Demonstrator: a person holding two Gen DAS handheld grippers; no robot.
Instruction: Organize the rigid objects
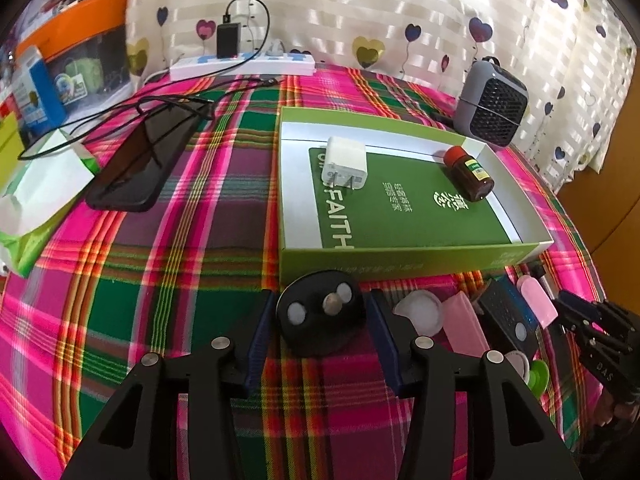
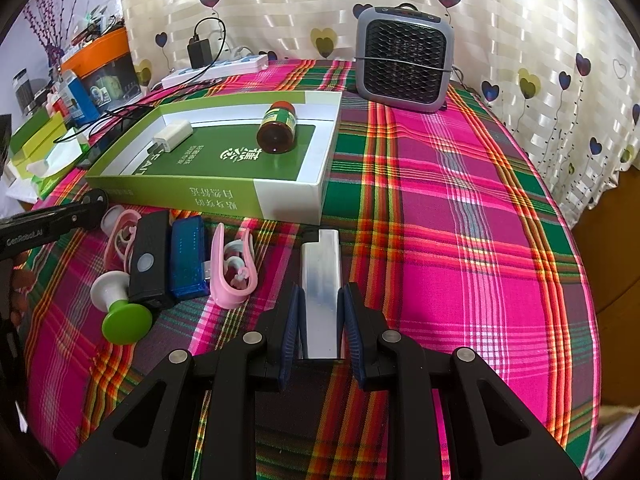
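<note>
A green and white box (image 1: 400, 258) (image 2: 208, 196) lies open on the plaid table; in it are a white charger plug (image 1: 345, 162) (image 2: 173, 135) and a brown bottle (image 1: 469, 173) (image 2: 279, 128) on its side. My left gripper (image 1: 320, 316) is open, its fingers on either side of a black round object (image 1: 320, 314) without touching it. My right gripper (image 2: 321, 312) is shut on a silver lighter (image 2: 321, 280) lying on the cloth. In front of the box lie pink clips (image 2: 234, 268), a blue stick (image 2: 188, 258), a black device (image 2: 150, 260) and a green-white knob (image 2: 120, 312).
A grey heater (image 2: 404, 58) (image 1: 494, 104) stands at the back right. A power strip (image 1: 240, 65) with a black adapter lies at the back. A black phone (image 1: 140, 160), cables and tissue pack (image 1: 36, 200) lie left. Boxes and an orange-lidded bin (image 1: 76, 52) stand far left.
</note>
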